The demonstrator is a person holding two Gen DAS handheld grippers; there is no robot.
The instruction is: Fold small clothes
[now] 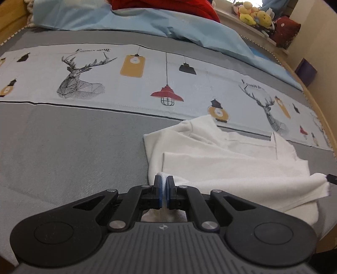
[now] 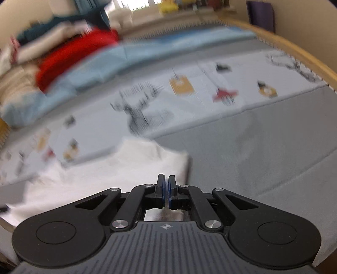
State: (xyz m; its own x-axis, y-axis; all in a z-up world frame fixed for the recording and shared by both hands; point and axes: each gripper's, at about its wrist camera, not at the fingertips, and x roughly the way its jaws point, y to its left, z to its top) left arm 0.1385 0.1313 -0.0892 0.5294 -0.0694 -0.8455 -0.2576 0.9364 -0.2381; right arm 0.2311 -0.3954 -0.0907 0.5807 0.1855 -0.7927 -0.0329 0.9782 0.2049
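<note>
My left gripper (image 1: 164, 179) clamped the white garment (image 1: 231, 164); my right gripper (image 2: 166, 179), at three o'clock, apparently pinched its other corner.

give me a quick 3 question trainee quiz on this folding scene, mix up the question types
1. True or false: the left gripper is shut on a corner of the white garment.
2. Multiple choice: the white garment lies on A) a bare wooden floor, B) the grey bed cover, C) a metal tray.
3. Short answer: what colour is the bundle of cloth at the far end of the bed, on the light blue sheet?

Key
1. True; white cloth is pinched between its pads.
2. B.
3. Red.
</note>
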